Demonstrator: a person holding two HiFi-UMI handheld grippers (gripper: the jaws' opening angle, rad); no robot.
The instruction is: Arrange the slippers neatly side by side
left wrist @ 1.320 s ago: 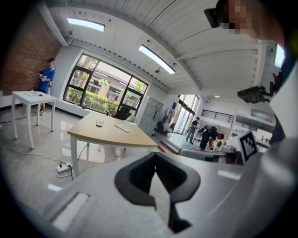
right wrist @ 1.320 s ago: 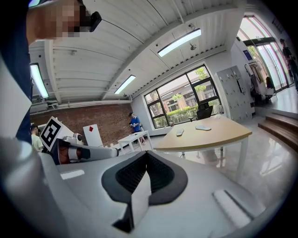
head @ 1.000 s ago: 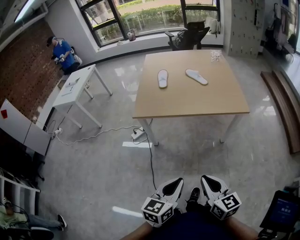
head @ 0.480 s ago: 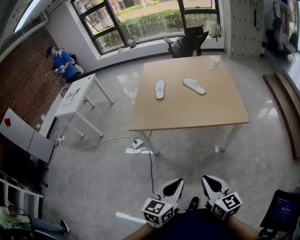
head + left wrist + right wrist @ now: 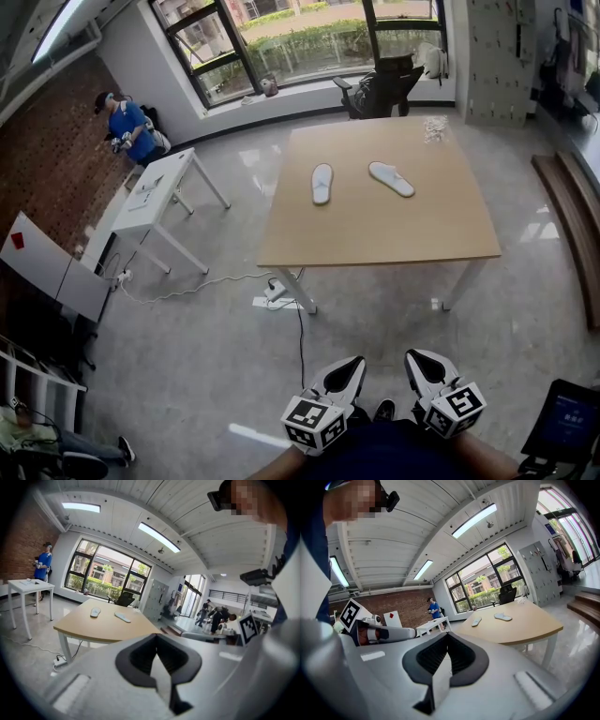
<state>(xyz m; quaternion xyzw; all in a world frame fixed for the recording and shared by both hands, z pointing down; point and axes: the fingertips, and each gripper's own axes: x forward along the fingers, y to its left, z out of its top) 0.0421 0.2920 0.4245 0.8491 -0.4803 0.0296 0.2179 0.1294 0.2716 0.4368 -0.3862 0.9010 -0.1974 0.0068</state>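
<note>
Closest in, at the bottom of the head view, the person holds both grippers low in front of the body, each with its marker cube towards the camera. The left gripper (image 5: 349,364) has its jaws pressed together with nothing between them, as the left gripper view shows plainly. The right gripper (image 5: 419,358) is likewise closed and empty, its dark pads meeting at the tip. The two grippers sit side by side, apart from each other, and a dark shoe (image 5: 384,410) shows between them on the grey floor (image 5: 206,366). A tablet screen (image 5: 565,424) stands at the lower right edge.

Further out, a black cable (image 5: 301,328) runs across the floor to a power strip (image 5: 275,292) by the near left leg of the table (image 5: 375,239). The wooden table is well apart from both grippers.

On the far half of the table lie the two white slippers. The left slipper (image 5: 322,183) lies almost straight, lengthwise away from the person. The right slipper (image 5: 391,179) lies at a slant, its far end turned leftwards. They are apart and not parallel. A small pale heap (image 5: 434,128) sits at the far right corner of the table.

To the left stands a small white table (image 5: 155,192), and beyond it a person in blue (image 5: 124,117) near the brick wall (image 5: 47,159). Behind the wooden table are a black office chair (image 5: 380,82) and large windows (image 5: 300,37).
</note>
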